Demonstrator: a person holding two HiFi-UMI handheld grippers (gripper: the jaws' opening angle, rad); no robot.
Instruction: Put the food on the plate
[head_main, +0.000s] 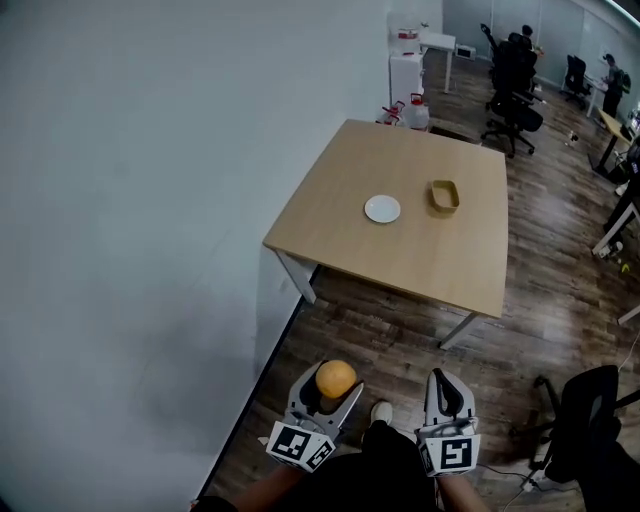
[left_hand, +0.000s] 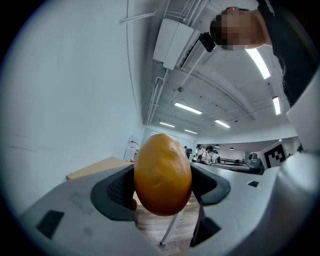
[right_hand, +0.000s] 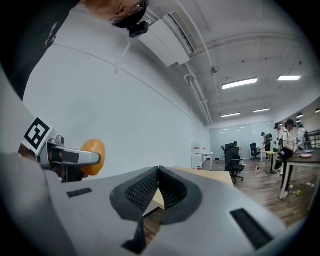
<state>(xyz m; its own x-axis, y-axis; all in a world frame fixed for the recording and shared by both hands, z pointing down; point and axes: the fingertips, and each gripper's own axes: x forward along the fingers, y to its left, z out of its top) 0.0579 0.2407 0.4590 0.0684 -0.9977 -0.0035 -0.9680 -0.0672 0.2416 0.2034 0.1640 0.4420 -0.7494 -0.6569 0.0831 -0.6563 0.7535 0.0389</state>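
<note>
**Head view:** the camera is looking steeply down from above the person. It is taking in the left gripper (head_main: 328, 392) and right gripper (head_main: 447, 392) close at the bottom edge, and the table (head_main: 440, 250) well ahead beside the wall (head_main: 150, 200).

**Left gripper view:** the camera is riding just behind the jaws and facing forward and upward, with the fruit (left_hand: 162, 174) very near.

**Right gripper view:** the camera is facing likewise along its own jaws, catching the left gripper at its left.

All three views are sharing the table and wall.

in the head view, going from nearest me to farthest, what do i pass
left gripper holding the orange fruit → wooden table → white plate → white cabinet at the wall
</note>
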